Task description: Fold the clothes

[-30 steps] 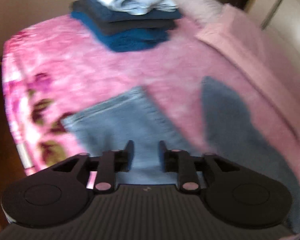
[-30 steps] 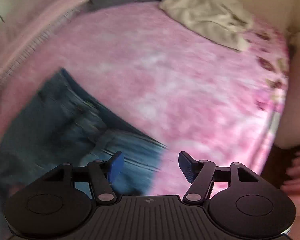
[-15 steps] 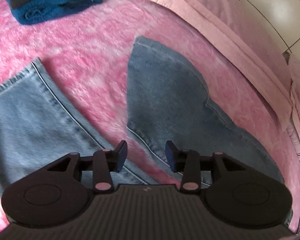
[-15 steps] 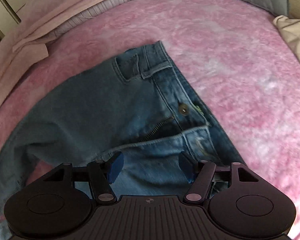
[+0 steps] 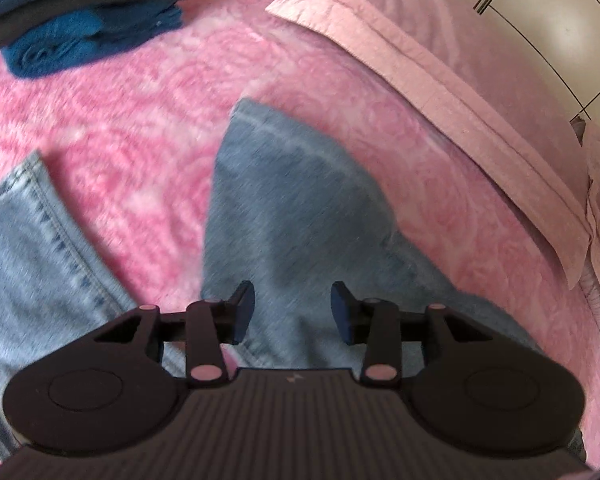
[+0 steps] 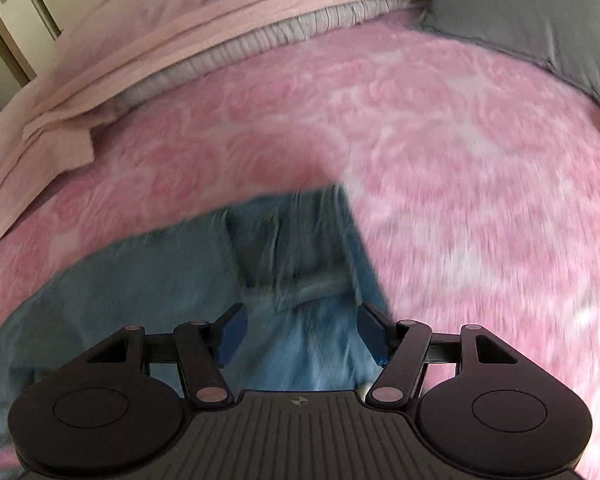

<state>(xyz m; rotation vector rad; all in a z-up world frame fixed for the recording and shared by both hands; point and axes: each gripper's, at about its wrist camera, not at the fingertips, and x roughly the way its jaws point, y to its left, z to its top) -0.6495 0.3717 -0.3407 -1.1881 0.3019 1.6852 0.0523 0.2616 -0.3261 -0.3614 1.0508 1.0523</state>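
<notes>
A pair of blue jeans lies spread flat on a pink bedspread. In the left wrist view one leg runs up the middle to its hem and the other leg lies at the left. My left gripper is open and empty, just above the middle leg. In the right wrist view the waistband end of the jeans lies blurred under my right gripper, which is open and empty.
A stack of folded dark blue and black clothes sits at the far left of the bed. Pink pillows line the head of the bed, also seen in the right wrist view. A grey pillow lies far right.
My left gripper swung right from the left leg to over the other leg and opened wider. My right gripper moved left and forward over the waistband, staying open.
</notes>
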